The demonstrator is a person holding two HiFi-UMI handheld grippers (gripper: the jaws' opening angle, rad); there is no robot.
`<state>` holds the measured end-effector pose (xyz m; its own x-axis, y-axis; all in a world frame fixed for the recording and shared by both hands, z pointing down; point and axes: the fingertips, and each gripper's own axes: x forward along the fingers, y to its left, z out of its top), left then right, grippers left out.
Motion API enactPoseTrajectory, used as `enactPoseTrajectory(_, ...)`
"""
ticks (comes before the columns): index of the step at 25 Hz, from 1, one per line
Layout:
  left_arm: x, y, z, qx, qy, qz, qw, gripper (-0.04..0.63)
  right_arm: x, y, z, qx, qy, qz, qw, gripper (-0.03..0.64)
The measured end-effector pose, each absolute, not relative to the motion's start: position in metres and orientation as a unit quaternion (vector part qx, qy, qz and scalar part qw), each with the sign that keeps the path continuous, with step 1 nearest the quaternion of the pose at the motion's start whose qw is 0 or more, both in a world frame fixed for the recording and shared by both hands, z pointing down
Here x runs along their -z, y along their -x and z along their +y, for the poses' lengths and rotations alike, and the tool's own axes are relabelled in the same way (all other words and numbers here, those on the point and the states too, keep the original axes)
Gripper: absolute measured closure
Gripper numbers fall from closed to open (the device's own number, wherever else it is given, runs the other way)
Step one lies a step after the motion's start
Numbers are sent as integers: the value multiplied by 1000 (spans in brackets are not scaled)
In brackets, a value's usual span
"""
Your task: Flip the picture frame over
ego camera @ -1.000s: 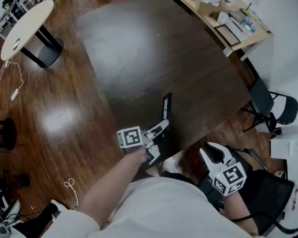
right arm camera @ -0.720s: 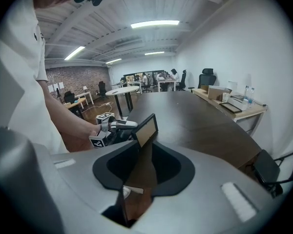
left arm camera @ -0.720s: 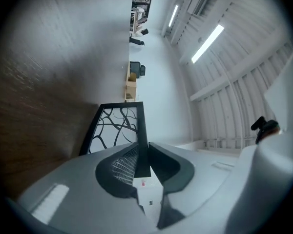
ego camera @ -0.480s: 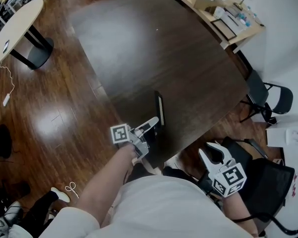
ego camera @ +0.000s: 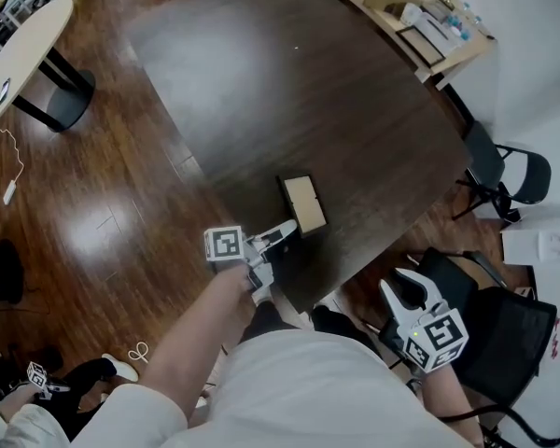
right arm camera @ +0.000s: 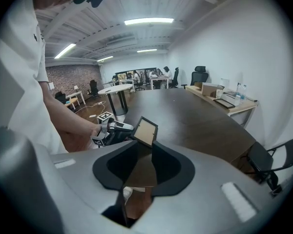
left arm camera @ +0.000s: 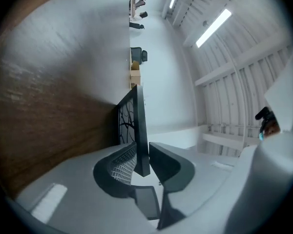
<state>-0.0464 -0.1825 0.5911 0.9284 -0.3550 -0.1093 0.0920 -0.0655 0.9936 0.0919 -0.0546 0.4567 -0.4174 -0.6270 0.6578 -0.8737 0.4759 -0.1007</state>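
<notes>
The frame (ego camera: 303,203) sits near the table's (ego camera: 261,82) near edge, tan back up. From the right gripper view it looks tilted rather than flat, one corner at the left gripper's (ego camera: 285,231) tips. In the left gripper view that corner stands edge-on between the jaws, touching one pad with a thin gap at the other, so the grip is slack, not clenched. The frame's patterned face is turned toward the table. The right gripper (ego camera: 413,287) hangs off the table's edge, well apart from the frame, with its jaws spread and empty.
</notes>
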Motion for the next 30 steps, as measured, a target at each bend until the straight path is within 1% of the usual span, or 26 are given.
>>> enactPoseTrajectory(9,-624,52,-186,-18,-761,-196,618,523,-462,-82,-48,-229,-465,-809,277,525)
enactPoseTrajectory(13,-633,53,-187,-100,-773,-237,580,518,-463,-78,-46,-230,-466,-809,274,525)
enactPoseTrajectory(17,-641,61,-191,-163,-786,-280,526,527,-464,-73,-41,-229,-463,-810,278,525)
enactPoseTrajectory(23,-608,63,-184,-150,-824,-308,451,527,-466,-75,-34,-211,-440,-828,276,525)
enactPoseTrajectory(27,-573,80,-141,-160,-848,-332,382,528,-462,-76,-24,-185,-411,-853,264,525)
enactPoseTrajectory(30,-547,94,-96,-158,-853,-358,345,528,-456,-84,-11,-164,-387,-873,249,525)
